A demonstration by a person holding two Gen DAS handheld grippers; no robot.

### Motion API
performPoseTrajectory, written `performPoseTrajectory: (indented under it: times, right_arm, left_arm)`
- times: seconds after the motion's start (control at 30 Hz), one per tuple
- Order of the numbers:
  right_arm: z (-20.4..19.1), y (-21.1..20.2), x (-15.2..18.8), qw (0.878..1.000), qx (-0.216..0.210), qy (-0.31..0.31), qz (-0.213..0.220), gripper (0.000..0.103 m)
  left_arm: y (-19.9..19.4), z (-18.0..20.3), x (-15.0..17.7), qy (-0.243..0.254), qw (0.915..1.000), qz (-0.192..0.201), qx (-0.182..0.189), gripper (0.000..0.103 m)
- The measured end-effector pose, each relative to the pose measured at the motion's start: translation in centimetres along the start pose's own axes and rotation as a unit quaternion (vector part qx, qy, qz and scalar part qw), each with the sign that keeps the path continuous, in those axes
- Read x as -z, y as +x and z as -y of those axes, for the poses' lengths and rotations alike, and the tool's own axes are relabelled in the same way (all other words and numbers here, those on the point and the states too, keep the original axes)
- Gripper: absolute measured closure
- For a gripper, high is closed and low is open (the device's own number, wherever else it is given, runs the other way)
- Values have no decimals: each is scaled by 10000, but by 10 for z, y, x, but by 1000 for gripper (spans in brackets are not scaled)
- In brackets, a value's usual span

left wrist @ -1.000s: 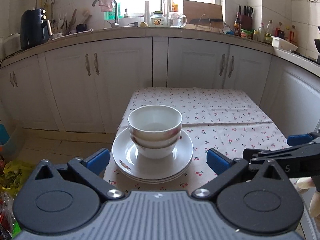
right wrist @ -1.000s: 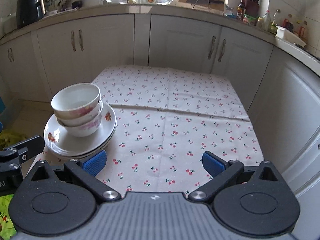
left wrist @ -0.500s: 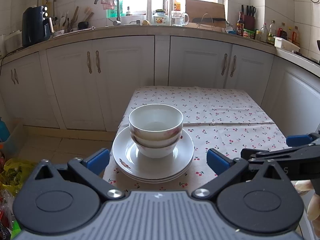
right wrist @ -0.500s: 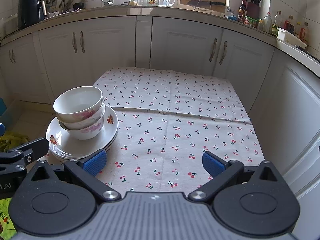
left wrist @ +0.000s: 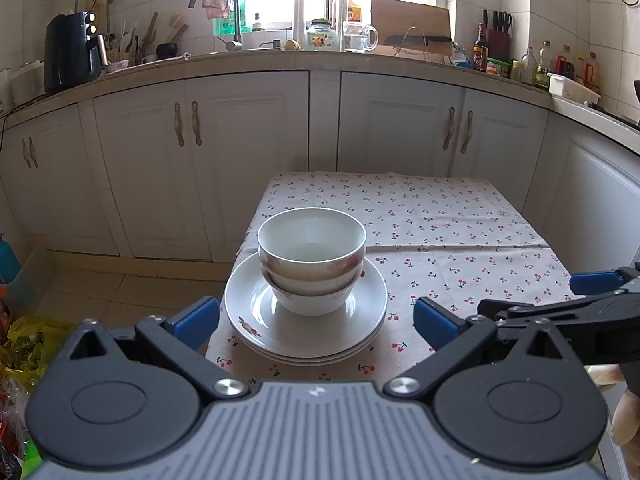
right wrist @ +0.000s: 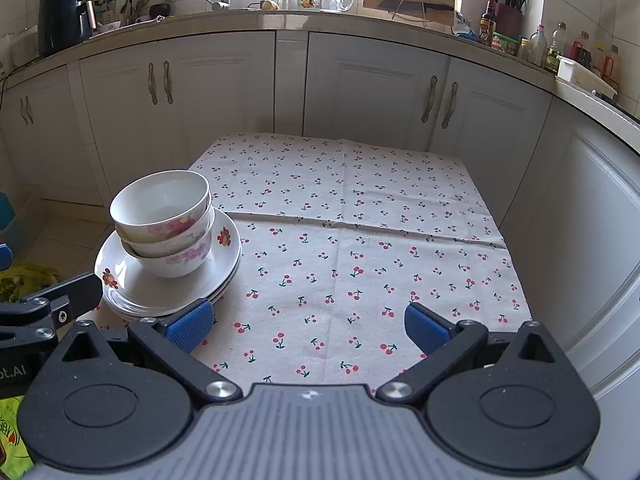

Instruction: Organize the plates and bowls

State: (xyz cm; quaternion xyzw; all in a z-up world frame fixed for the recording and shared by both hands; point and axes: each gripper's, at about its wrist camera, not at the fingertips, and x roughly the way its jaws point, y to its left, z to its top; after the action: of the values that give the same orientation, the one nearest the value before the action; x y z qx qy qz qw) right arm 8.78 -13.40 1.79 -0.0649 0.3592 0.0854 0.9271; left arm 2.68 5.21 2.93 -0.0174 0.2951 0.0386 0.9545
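Two or three nested white bowls [left wrist: 312, 256] with pink flower prints stand on a stack of white plates [left wrist: 256, 312] at the near left corner of a table with a cherry-print cloth [left wrist: 440, 232]. My left gripper [left wrist: 316, 320] is open, its blue pads wide apart on either side of the plate stack, just short of it. In the right wrist view the bowls [right wrist: 164, 220] and plates [right wrist: 132, 292] sit at the left. My right gripper [right wrist: 308, 326] is open over bare cloth [right wrist: 360, 240], holding nothing.
White cabinets [left wrist: 240, 152] and a cluttered counter [left wrist: 320, 56] run behind and to the right of the table. The floor at the left holds a yellow bag [left wrist: 28, 344]. A hand [left wrist: 624, 420] shows at the right edge of the left wrist view.
Both views have tilted up and pulled back slightly, showing more of the counter and window. The bowls and plates have not moved. Both grippers stay open.
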Motion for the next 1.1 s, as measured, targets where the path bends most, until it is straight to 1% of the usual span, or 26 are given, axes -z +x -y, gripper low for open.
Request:
performPoseTrajectory:
  times: [1.1]
  right_arm:
    - [1,5,0,10000,3,7,-70,0]
  left_arm:
    - [4,1,-2,36,10000,-40,-40,1]
